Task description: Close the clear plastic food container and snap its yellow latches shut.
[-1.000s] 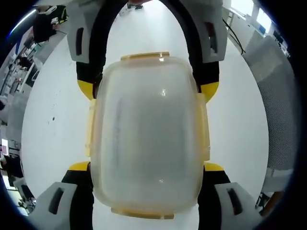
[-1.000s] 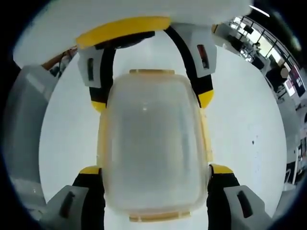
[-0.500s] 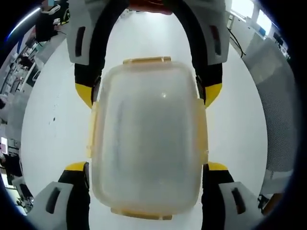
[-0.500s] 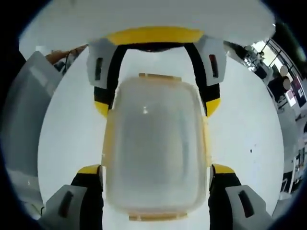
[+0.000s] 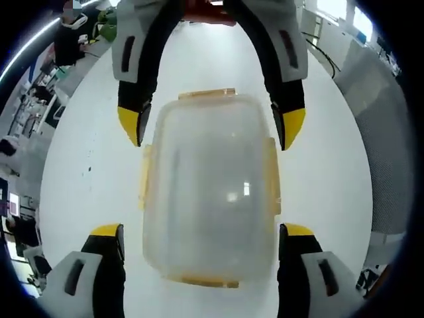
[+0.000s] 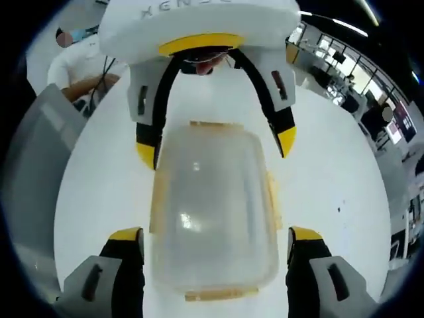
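Both grippers are backing up and away from where they sat a second ago, when the jaws hugged the container's sides; now I see white table between jaw tips and box. My left gripper point(image 5: 200, 232) is released, jaws spread wide, and my right gripper point(image 6: 215, 235) likewise, gripping nothing. Between them the container point(image 5: 209, 199) sits flat on the table point(image 5: 79, 192), lid on. Its yellow latches point(image 5: 273, 175) look folded along the sides, though I can't tell whether each one clicked. That's my worry: a half-seated latch springs open, or a careless nudge slides the light box across the smooth table.
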